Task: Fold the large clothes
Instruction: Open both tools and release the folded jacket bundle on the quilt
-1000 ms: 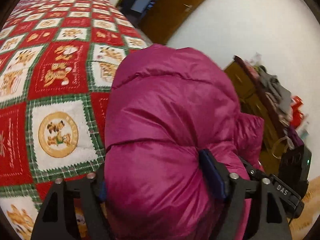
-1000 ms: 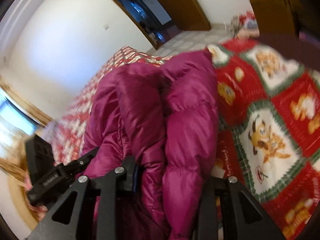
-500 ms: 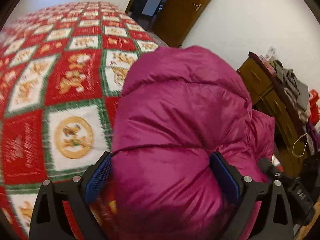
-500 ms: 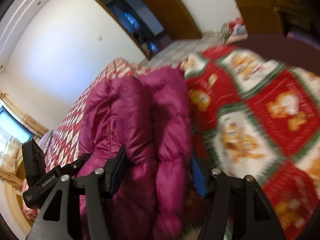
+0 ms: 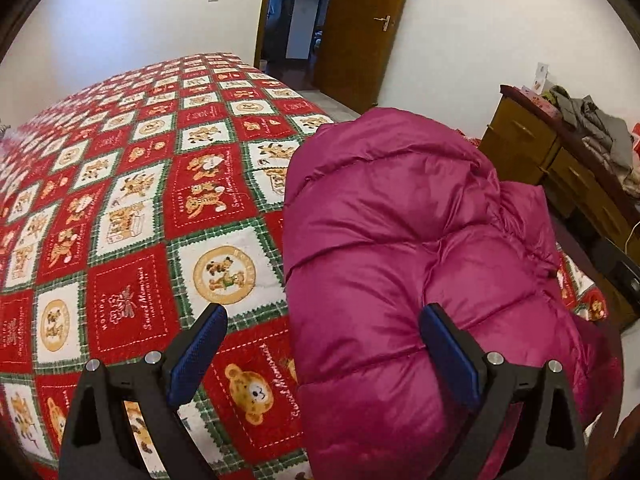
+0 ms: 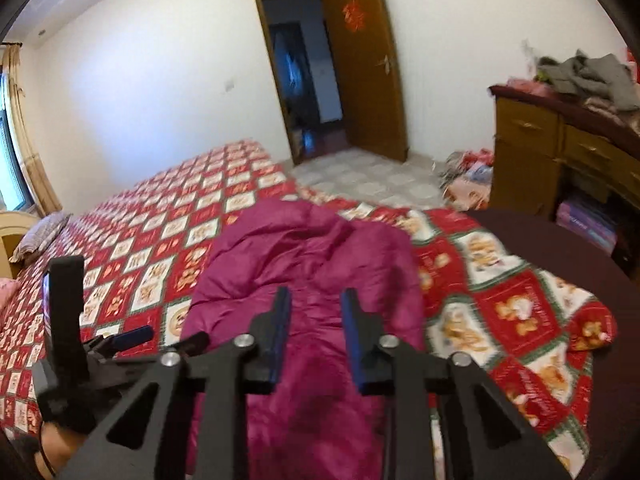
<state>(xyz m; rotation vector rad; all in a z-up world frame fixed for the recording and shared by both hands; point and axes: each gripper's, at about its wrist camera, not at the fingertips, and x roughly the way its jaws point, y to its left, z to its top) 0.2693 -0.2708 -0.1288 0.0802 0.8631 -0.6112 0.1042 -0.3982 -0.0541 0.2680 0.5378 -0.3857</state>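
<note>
On the bed (image 5: 132, 280), both grippers have released the jacket (image 5: 400, 248).

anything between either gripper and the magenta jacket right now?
Nothing visible. The left gripper is open above the bedspread, with the puffer jacket against its right finger. The right gripper hangs open just over the jacket, clear path down.

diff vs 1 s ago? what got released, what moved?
Both grippers let go of the magenta puffer jacket. The left gripper opened its jaws wide and backed off; the right gripper released and pulled up and away, jaws now parted with nothing between them. The jacket stayed folded on the red patchwork blanket.
</note>
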